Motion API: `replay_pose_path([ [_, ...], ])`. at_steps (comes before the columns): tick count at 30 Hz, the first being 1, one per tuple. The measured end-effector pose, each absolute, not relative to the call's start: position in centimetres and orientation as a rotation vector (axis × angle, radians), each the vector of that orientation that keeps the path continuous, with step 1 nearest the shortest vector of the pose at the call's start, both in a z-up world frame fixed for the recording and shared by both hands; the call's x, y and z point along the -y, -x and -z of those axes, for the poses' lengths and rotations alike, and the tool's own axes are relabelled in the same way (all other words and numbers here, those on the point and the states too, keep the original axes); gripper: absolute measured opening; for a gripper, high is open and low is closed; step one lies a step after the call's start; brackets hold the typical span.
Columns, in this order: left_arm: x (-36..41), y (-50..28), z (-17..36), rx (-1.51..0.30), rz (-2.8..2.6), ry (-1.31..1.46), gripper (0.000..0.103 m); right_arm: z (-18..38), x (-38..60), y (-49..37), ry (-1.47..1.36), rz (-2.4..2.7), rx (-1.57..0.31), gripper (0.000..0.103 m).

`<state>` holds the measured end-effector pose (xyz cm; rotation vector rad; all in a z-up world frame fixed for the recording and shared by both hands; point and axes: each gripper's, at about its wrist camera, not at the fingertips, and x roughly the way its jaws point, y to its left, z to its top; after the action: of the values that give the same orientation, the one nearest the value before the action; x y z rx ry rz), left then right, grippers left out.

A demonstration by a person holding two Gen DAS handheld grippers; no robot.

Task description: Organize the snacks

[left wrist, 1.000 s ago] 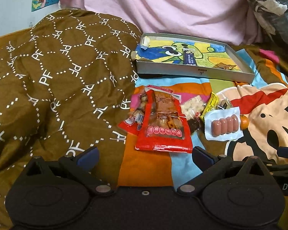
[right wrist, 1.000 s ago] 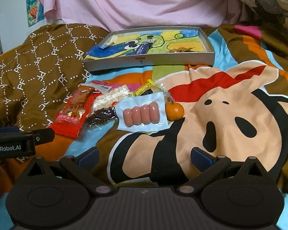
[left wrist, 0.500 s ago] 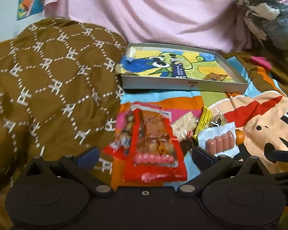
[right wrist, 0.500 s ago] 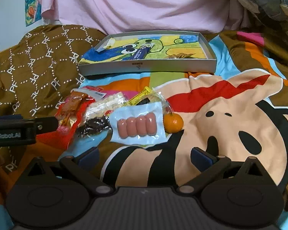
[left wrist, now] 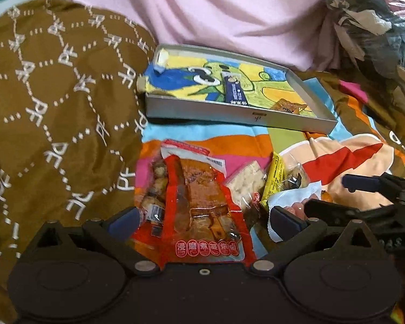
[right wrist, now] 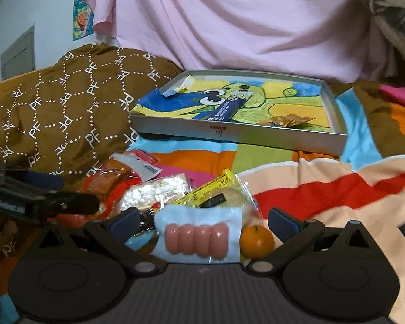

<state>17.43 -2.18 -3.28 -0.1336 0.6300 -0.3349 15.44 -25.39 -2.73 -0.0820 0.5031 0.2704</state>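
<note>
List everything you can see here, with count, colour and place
Tray: one, grey, cartoon-lined, far on the bed.
Blue packet: one, in the tray.
Orange packet: one, in the tray.
Red pouch: one, between the left gripper's fingers.
Sausage pack: one, pink on pale blue, between the right gripper's fingers.
Tangerine: one, orange, right of the sausages.
Yellow packet: one, behind the sausages.
Brown quilt: one, left.
Left gripper: open.
Right gripper: open.

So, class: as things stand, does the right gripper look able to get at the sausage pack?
Probably yes. The right gripper is open, and the sausage pack lies between its fingers on top of the pile with nothing over it. The small orange sits close beside the pack and might get nudged.
</note>
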Motion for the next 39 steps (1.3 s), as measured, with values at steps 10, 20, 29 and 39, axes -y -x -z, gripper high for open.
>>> replay_pose_path([
  [10,1.1,-18.6,4.3,-0.684,0.422,0.271,0.102,4.3,27.7,-19.1,-0.093,-0.376,-0.583,0.097],
  [20,1.9,-18.5,3.7,-0.696,0.432,0.316,0.091,2.6,27.6,-16.4,-0.057,-0.493,-0.608,0.094],
  [29,1.4,-17.5,2.6,-0.654,0.464,0.403,0.088,2.1,27.1,-14.1,-0.022,-0.573,-0.667,0.094],
  [39,2.0,-18.4,3.8,-0.687,0.372,0.338,0.087,4.1,24.1,-13.5,0.261,-0.484,-0.690,0.094],
])
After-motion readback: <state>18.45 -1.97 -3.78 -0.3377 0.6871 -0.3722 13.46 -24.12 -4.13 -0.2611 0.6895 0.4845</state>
